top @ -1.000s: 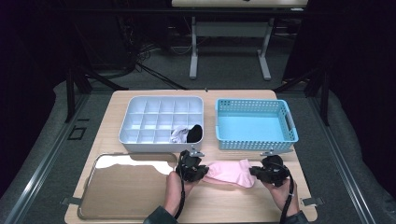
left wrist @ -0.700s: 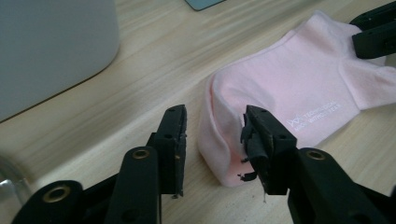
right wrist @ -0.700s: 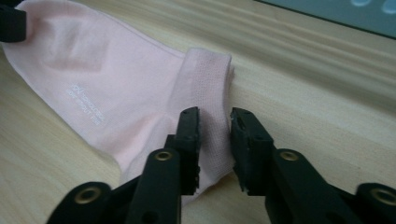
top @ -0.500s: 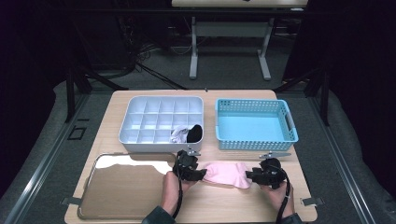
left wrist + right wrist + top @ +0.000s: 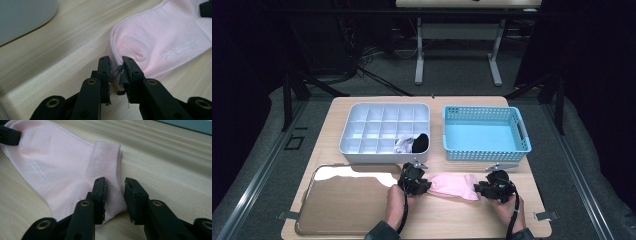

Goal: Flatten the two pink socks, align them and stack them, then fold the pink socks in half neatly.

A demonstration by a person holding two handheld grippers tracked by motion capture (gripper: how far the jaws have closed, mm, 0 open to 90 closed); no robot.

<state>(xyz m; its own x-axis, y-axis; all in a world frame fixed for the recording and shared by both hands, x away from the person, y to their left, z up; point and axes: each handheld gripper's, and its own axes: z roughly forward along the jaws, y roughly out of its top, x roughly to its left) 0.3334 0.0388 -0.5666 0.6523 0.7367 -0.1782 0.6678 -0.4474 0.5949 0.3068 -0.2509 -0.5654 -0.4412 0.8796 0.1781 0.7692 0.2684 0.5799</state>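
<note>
On table (image 5: 362,102) front edge, between mirror tray (image 5: 342,200) and basket (image 5: 484,134): pink sock (image 5: 454,185) flat. Left gripper (image 5: 116,67) jaws just closing, narrow, toe edge between. Right gripper (image 5: 114,185) jaws closing astride cuff, gap visible. Risk: thin bite slips, sock sags or bunches on lift.

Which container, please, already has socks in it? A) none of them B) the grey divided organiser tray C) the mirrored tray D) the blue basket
B: in the high view a white sock and a black sock sit in front compartments of the grey divided organiser tray.
</note>
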